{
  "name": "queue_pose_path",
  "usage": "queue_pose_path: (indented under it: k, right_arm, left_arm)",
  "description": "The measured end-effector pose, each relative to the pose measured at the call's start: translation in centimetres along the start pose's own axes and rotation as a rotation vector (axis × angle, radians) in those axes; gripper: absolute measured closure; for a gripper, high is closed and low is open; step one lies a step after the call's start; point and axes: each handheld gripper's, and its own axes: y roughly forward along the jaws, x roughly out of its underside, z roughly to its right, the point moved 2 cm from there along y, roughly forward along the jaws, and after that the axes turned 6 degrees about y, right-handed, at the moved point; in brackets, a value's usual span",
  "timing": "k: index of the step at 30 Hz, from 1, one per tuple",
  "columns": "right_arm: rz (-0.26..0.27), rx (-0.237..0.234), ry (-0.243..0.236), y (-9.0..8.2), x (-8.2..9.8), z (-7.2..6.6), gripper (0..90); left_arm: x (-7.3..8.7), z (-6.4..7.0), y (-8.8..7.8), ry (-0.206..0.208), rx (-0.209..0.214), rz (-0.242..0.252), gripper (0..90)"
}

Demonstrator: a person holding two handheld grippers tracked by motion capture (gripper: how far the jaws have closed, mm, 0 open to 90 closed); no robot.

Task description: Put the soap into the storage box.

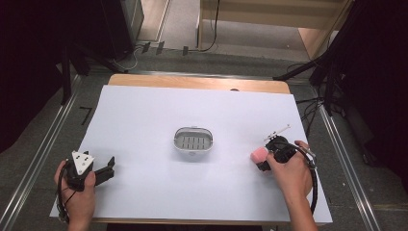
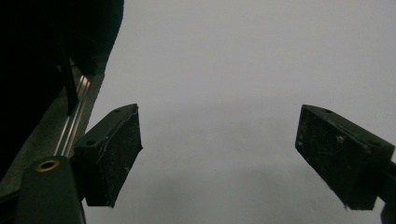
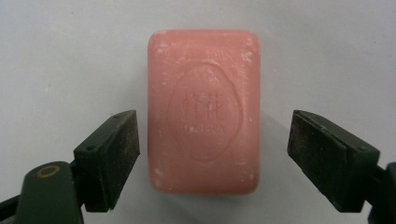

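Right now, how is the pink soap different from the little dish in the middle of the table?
The pink soap is a solid bar with a stamped oval; the dish is a hollow white oval with slots in its bottom. The soap lies between the open jaws of the right gripper, with gaps on both sides; the dish sits alone at the middle. The dish looks wider than the soap. Both rest on the white sheet.

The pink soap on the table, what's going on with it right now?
A person works at a table covered in white, holding a tool in each hand. The right tool is lined up on the pink soap, which lies flat between its jaws; the pads aren't pressing on it yet. The left tool is open over bare surface. A small white soap dish sits in the middle.
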Motion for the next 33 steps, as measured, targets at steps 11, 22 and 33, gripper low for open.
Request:
queue_pose_path:
  k: [11,22,33]
  right_arm:
    - [-0.021,-0.024,0.014,0.7,-0.8,-0.4,29.9]
    - [-0.036,-0.018,0.010,1.2,-1.1,-0.5,38.2]
    - [0.003,-0.061,-0.050,0.4,-1.2,-0.2,38.6]
  left_arm:
    - [0.0,0.0,0.0,-0.002,0.005,-0.003,15.1]
    - [0.0,0.0,0.1,-0.003,-0.003,-0.005,14.9]
    - [0.0,0.0,0.1,-0.001,-0.002,-0.006,14.8]
